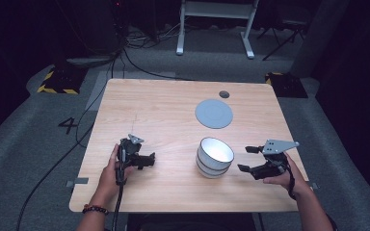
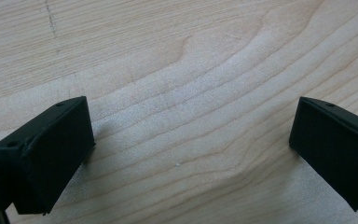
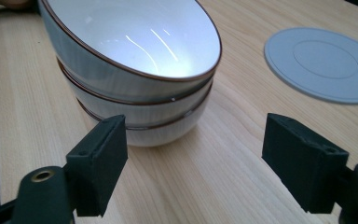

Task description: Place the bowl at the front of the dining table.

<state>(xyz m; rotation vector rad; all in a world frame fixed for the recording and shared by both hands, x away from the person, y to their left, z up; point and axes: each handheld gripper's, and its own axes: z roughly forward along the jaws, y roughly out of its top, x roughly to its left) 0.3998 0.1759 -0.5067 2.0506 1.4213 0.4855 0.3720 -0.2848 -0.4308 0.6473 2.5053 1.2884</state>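
Dark surroundings and grey carpet frame a light wooden table point(image 1: 173, 110), with cables trailing across the floor and a white stand behind.

Right gripper point(image 1: 248, 159): jaws stand well apart with nothing between them. In the right gripper view point(image 3: 193, 158) the stack of bowls point(image 3: 135, 70) sits just ahead of the jaw tips and offset toward the left jaw; no contact is visible. The stack point(image 1: 214, 157) appears to consist of three white bowls with thin brown rims, nested upright, though the lowest one is partly hidden and the count is not certain. In the high view the stack rests on the table at centre right, near the front edge, with the right gripper just beside it on the person's right, jaws pointing toward it.

Left gripper point(image 1: 149, 160): jaws also stand apart and hold nothing. The left gripper view point(image 2: 191, 149) shows bare wood grain between them. It sits low over the table, well apart from the bowls, on their left.

Beyond the stack, toward the far edge, a flat grey round disc point(image 1: 214, 113) lies on the table, apart from the bowls. A small dark round object point(image 1: 224, 94) lies just beyond the disc.
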